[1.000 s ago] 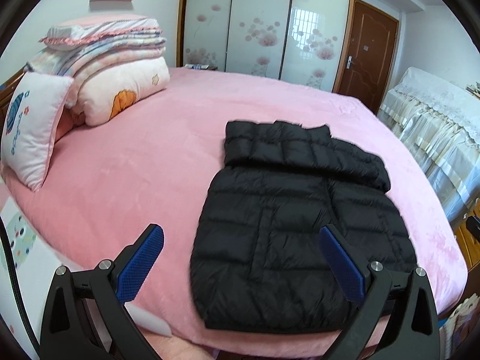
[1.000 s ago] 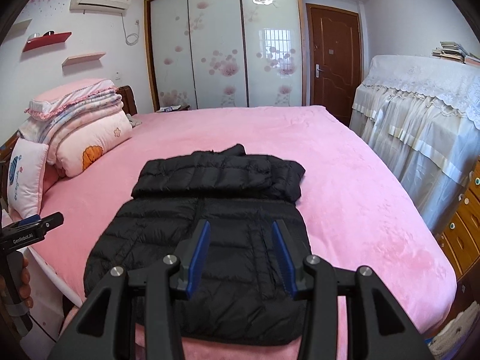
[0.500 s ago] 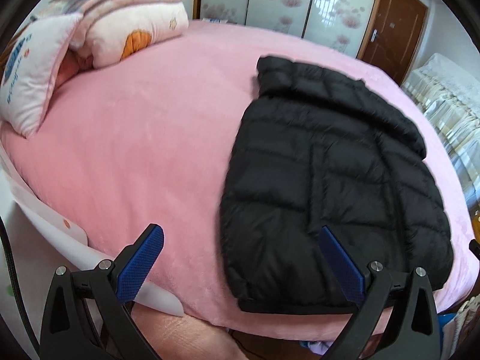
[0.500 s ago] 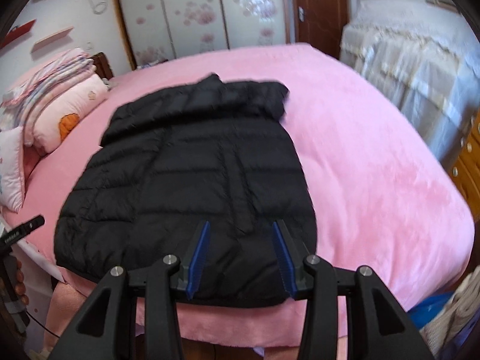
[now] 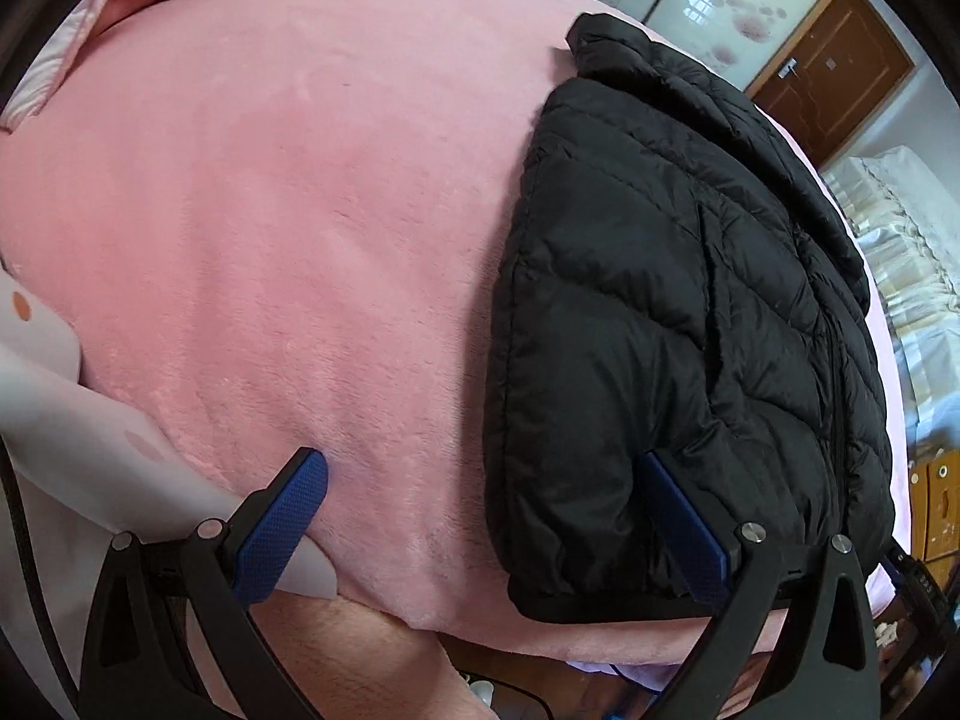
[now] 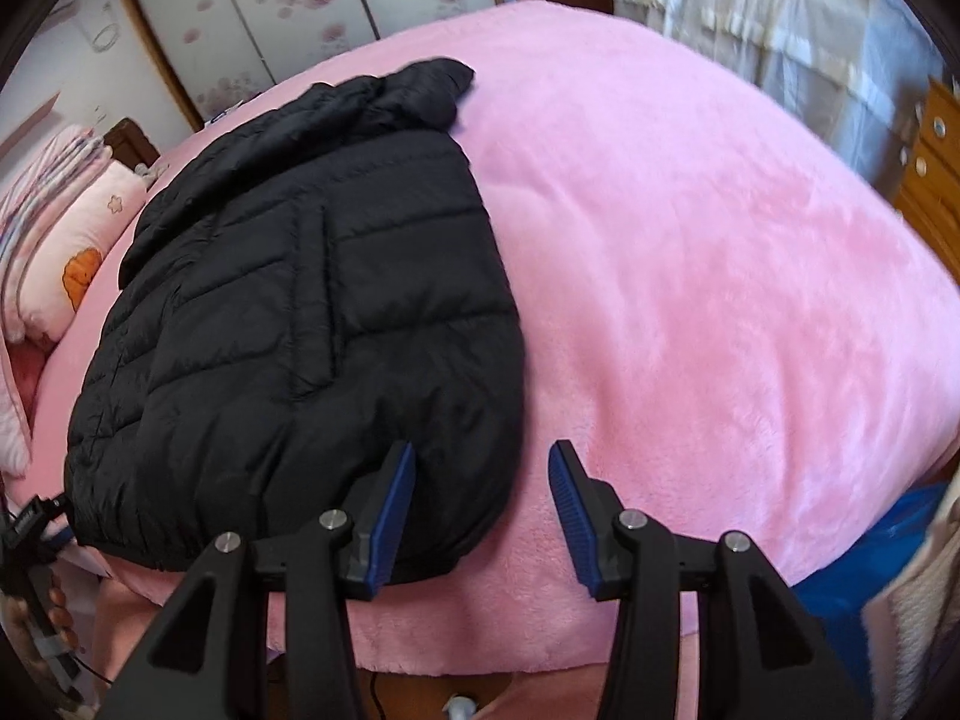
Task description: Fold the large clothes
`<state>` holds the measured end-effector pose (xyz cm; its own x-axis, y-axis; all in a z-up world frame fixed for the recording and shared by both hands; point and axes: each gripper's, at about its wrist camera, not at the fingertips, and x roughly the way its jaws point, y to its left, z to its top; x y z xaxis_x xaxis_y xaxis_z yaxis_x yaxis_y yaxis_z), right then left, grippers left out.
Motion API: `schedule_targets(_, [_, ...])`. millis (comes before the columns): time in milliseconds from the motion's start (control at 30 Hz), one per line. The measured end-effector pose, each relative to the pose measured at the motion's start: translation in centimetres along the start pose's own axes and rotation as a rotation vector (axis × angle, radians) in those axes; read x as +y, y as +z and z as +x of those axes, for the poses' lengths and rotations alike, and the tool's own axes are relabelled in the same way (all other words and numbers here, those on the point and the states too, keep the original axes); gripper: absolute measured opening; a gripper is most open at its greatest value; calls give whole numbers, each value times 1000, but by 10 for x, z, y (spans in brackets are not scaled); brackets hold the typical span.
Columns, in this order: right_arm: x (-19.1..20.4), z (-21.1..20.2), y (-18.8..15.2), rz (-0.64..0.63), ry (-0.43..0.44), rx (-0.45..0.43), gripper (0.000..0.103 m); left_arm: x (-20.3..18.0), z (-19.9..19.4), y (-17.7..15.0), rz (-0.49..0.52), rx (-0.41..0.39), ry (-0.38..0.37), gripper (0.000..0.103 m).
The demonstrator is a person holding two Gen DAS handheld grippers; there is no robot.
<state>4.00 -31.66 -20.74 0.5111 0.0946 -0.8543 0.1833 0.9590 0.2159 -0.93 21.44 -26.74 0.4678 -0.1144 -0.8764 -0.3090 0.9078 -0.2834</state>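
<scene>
A black quilted puffer jacket lies flat on the pink bed, hem toward me, collar at the far end; it also shows in the right wrist view. My left gripper is open wide, straddling the jacket's near left hem corner, its right finger pressing into the fabric. My right gripper is open over the jacket's near right hem corner, its left finger on the fabric, its right finger over the bed.
Folded quilts and pillows are stacked at the bed's left side. A wardrobe with floral sliding doors and a brown door stand beyond. A lace-covered cabinet and wooden drawers are to the right.
Both grippers have moved down and forward to the jacket's near hem, the left toward its left corner, the right toward its right corner. The jacket has not moved.
</scene>
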Motion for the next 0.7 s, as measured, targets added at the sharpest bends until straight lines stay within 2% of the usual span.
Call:
schedule_targets(300, [-8,33,0,90,77,40,54,-14,13,-4,37,44,-68,103])
schedule_targets(600, [-10,46,0,97,146,53,58,-22,29,-4,31,45,-49,103])
schedule_targets(700, [-10,47,0,81,153,58,58,-27,30,-5,47,53,-34,87])
